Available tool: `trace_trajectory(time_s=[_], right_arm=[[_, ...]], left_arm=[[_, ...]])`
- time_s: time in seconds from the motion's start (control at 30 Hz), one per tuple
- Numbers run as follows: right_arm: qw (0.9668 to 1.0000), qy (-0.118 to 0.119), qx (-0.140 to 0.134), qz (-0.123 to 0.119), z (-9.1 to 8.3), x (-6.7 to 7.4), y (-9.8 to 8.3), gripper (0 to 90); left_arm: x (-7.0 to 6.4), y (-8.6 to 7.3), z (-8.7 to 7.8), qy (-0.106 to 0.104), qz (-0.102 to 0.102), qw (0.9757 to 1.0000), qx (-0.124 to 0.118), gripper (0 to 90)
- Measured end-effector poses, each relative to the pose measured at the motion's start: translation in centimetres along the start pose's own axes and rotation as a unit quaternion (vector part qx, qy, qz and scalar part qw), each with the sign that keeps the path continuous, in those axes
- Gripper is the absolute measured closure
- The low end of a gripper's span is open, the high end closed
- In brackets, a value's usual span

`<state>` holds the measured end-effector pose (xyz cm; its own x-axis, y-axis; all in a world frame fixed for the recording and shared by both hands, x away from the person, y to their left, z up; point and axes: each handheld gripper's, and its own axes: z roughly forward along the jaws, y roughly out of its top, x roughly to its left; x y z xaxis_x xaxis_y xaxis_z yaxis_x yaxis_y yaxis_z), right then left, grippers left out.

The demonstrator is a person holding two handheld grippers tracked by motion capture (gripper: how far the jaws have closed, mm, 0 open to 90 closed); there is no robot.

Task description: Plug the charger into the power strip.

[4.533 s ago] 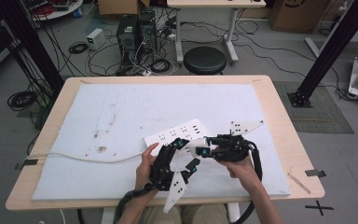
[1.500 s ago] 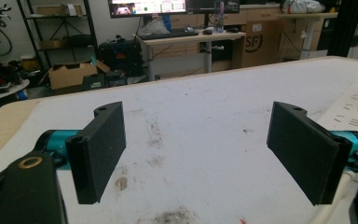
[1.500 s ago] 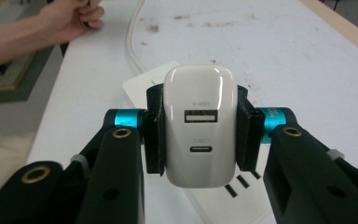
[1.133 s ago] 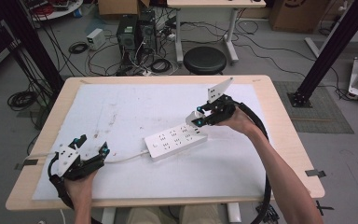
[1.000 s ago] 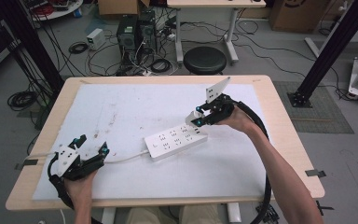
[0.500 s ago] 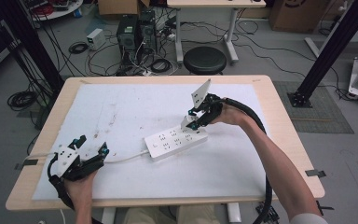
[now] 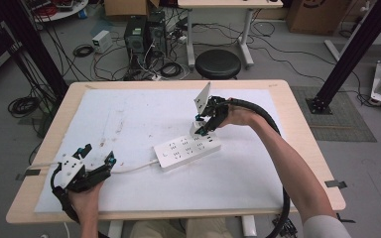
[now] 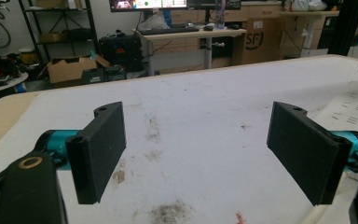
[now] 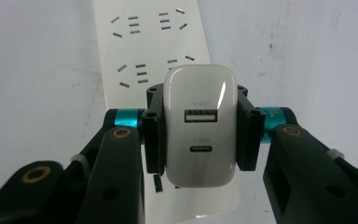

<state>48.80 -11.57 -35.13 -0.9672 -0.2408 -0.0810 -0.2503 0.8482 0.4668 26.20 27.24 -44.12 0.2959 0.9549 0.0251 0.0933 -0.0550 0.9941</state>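
A white power strip (image 7: pixel 187 148) lies near the middle of the white mat, its cord running left. My right gripper (image 7: pixel 199 130) is just above the strip's right end, shut on a white USB charger (image 7: pixel 196 129). In the right gripper view the charger (image 9: pixel 200 126) sits squeezed between the two pads, its USB ports facing the camera, with the strip's sockets (image 9: pixel 144 51) right below it. My left gripper (image 7: pixel 97 154) rests at the mat's front left corner, open, beside the cord. The left gripper view has its pads (image 8: pixel 100 149) wide apart with bare mat between them.
The white mat (image 7: pixel 129 114) covers most of the wooden table (image 7: pixel 297 129). The strip's cord (image 7: pixel 134 167) passes close to the left gripper. Beyond the table's far edge stand a black stool (image 7: pixel 218 63), computer cases and tangled floor cables.
The right hand has carried the charger leftward and toward me, from beyond the strip's right end to just over it. The left gripper has stayed put.
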Motion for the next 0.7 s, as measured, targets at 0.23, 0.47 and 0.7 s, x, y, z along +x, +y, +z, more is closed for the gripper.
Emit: trace_trajectory(time_s=[0.23,0.47,0.7], right_arm=[[0.9995,0.011,0.024,-0.016,0.46,-0.46,0.31,63.4],[0.9988,0.026,0.034,-0.023,0.73,-0.92,0.05,63.4],[0.9985,0.035,0.031,-0.029,0.95,-0.91,0.06,63.4]], left_arm=[[-0.05,0.0,-0.04,-0.002,0.001,1.0,0.002,19.6],[-0.09,-0.02,-0.01,-0.003,-0.001,1.0,0.004,19.6],[-0.11,-0.01,0.06,-0.001,0.0,1.0,0.006,19.6]])
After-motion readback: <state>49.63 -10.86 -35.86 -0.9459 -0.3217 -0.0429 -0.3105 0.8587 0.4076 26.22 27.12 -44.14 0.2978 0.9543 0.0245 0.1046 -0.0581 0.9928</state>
